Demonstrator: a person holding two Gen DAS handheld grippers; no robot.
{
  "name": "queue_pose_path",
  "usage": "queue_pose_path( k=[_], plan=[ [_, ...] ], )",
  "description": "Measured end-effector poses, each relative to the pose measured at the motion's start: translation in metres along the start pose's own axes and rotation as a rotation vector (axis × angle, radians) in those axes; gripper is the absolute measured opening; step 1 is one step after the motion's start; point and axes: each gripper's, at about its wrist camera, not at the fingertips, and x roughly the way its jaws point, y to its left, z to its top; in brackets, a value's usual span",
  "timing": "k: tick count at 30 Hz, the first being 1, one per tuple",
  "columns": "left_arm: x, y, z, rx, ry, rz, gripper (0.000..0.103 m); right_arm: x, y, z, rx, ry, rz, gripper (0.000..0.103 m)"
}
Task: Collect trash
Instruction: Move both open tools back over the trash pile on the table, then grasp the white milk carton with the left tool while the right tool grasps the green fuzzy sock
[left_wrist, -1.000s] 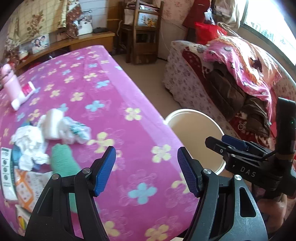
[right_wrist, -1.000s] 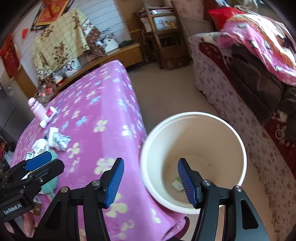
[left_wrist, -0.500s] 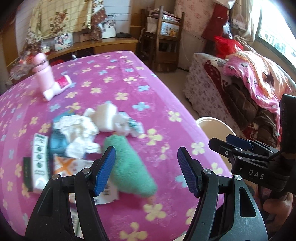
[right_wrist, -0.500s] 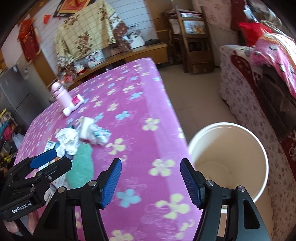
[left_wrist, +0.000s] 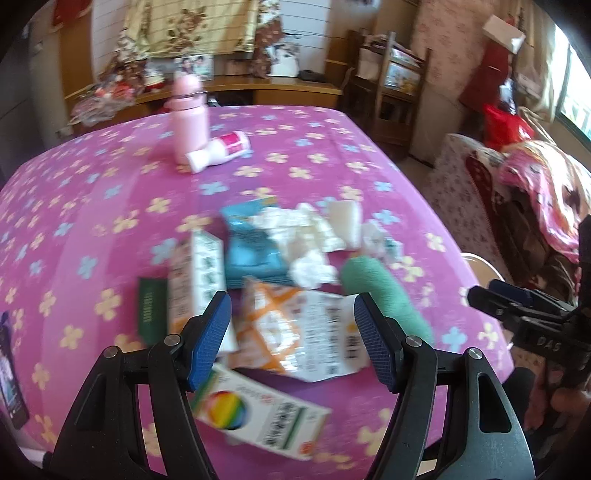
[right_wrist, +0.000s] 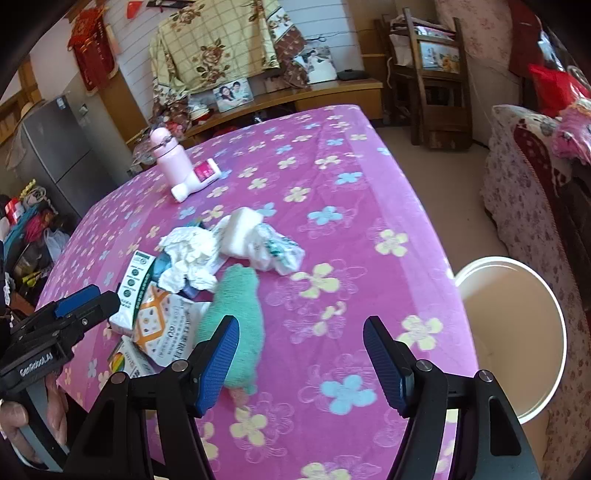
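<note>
Trash pile (left_wrist: 280, 280) remains uncollected on the tabletop (right_wrist: 332, 184), white bucket (right_wrist: 517, 332) standing beside its edge. Left claw (left_wrist: 291, 339) hangs released and empty above the wrappers; right claw (right_wrist: 301, 365), jaws just widened, grips nothing.

left tool (left_wrist: 291, 341): bucket→trash pile | right tool (right_wrist: 301, 363): jaws widened, empty

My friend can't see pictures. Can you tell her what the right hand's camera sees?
An open, empty right gripper with blue pads hovers over a pink flowered tablecloth, beside a fuzzy green cloth roll. Crumpled white tissues and torn wrappers lie further left. A round cream bucket stands on the floor, right.
</note>
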Motion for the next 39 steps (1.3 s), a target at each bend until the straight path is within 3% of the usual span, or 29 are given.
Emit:
queue_pose_path(
  k=[9, 15, 24, 31, 39],
  plan=[
    [-0.002, 0.054, -0.01, -0.089, -0.004, 0.06, 0.068, 0.015, 0.025, 0.0, -0.032, 0.034, 0.024, 0.07],
    [0.0, 0.072, -0.01, -0.128, -0.001, 0.06, 0.068, 0.024, 0.041, 0.0, -0.055, 0.053, 0.032, 0.071],
    [0.011, 0.081, -0.011, -0.14, 0.024, 0.043, 0.068, 0.038, 0.053, -0.002, -0.07, 0.085, 0.043, 0.072],
    [0.025, 0.085, -0.011, -0.162, 0.056, -0.023, 0.068, 0.049, 0.054, -0.003, -0.059, 0.107, 0.049, 0.072],
    [0.049, 0.088, -0.006, -0.175, 0.096, -0.011, 0.068, 0.061, 0.052, -0.004, -0.042, 0.128, 0.066, 0.072]
  ],
)
